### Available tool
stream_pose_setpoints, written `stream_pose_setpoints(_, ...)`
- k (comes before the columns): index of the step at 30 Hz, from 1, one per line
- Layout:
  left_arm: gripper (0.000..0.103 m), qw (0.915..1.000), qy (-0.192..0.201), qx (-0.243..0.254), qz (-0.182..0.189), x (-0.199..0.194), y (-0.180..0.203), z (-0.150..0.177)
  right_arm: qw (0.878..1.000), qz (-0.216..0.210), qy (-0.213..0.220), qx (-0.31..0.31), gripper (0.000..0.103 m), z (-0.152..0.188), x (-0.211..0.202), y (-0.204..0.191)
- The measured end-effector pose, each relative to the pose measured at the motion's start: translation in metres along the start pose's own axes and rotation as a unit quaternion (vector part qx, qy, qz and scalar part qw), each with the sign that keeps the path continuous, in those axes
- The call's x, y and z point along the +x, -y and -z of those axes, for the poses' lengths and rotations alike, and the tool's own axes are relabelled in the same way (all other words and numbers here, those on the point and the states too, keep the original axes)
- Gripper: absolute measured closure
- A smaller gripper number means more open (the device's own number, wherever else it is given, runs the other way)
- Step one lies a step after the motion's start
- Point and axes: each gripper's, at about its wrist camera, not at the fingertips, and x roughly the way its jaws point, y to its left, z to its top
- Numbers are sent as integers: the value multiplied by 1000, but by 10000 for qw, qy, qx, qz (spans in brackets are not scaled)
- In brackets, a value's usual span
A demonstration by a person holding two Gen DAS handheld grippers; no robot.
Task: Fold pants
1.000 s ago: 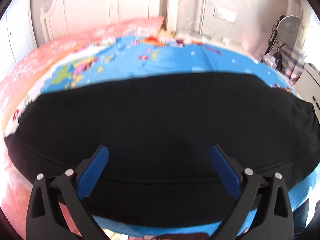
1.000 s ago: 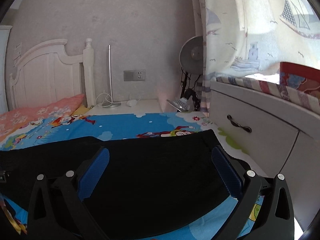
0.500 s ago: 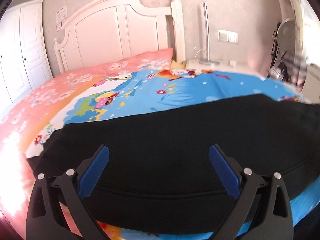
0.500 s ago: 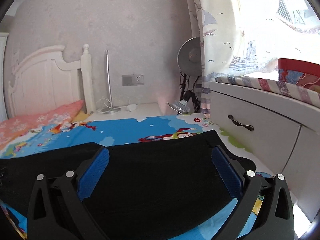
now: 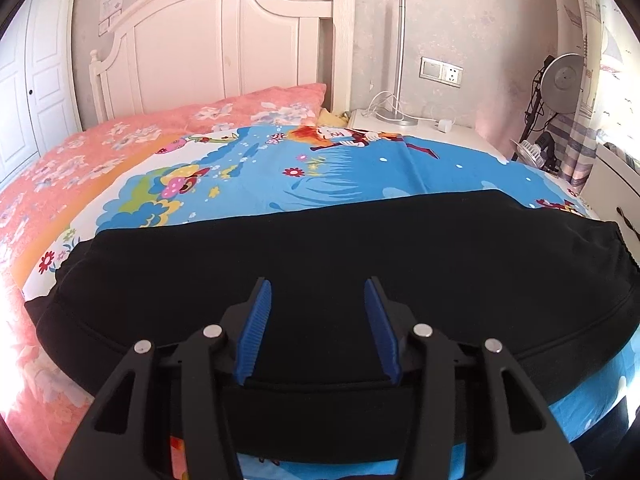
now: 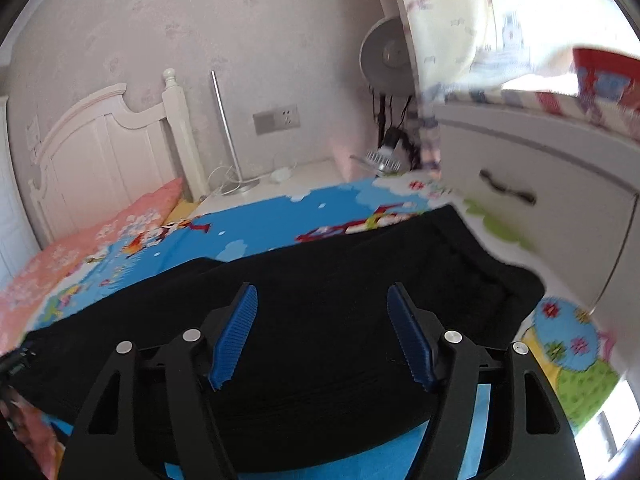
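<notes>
Black pants (image 5: 320, 256) lie spread flat across a bed with a blue cartoon sheet (image 5: 352, 176). My left gripper (image 5: 318, 292) hangs over the near edge of the pants, its blue pads (image 5: 256, 328) half apart and closing, the cloth lying under and between them without being pinched. In the right wrist view the pants (image 6: 320, 280) end at the right in a cuffed edge (image 6: 492, 264). My right gripper (image 6: 322, 300) sits over the near hem there, jaws closing too, pads (image 6: 408, 340) still clear of the cloth.
A white headboard (image 5: 224, 48) and pink pillow (image 5: 208, 116) stand at the far side. A white bedside table (image 5: 420, 128) carries a lamp pole (image 5: 398, 60). A white drawer unit (image 6: 540, 184) and curtain (image 6: 440, 12) close the right; a fan (image 5: 564, 80) stands in the corner.
Both grippers' jaws have narrowed from wide open to about half. The left view tilted up from the pants to show the headboard. The right view rolled and is blurred.
</notes>
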Motion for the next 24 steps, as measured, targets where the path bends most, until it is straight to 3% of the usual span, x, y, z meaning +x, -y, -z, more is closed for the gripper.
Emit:
stream_pose_setpoints(4,54,9999,-86,-60,40,5,-2,1,9987,-26,-513,57,63,6,19,4)
stream_pose_setpoints(7,54,9992,-240,-317,12,11,-16,2,9954,224,-932,-37,64,11,36,8)
stream_pose_setpoints(9,54,9977,-361,-550,-138,14,-31,3,9906,648,-1175,-276,63,18,47,10)
stream_pose_setpoints(13,57,9863,-1099,-1008,-704,37,-82,16,9819,971,-1372,-869,64,27,55,2)
stream_pose_setpoints(15,61,9830,-1064,-1383,-569,35,-108,21,9766,1204,-1417,-1076,64,29,55,-6)
stream_pose_setpoints(18,62,9776,-1022,-1446,-1140,29,-137,22,9690,1486,-1303,-1481,63,23,52,-30)
stream_pose_setpoints(20,64,9741,-1045,-1719,-1030,28,-158,27,9696,1282,-1096,-1772,53,17,47,-54)
stream_pose_setpoints(21,68,9738,-1073,-1745,-984,29,-162,28,9702,1175,-1048,-1843,33,14,47,-66)
stream_pose_setpoints(22,70,9744,-1084,-1717,-969,30,-165,28,9720,1014,-1009,-1866,24,12,48,-80)
stream_pose_setpoints(24,70,9762,-1077,-1623,-955,30,-166,29,9718,796,-1032,-1967,24,10,52,-105)
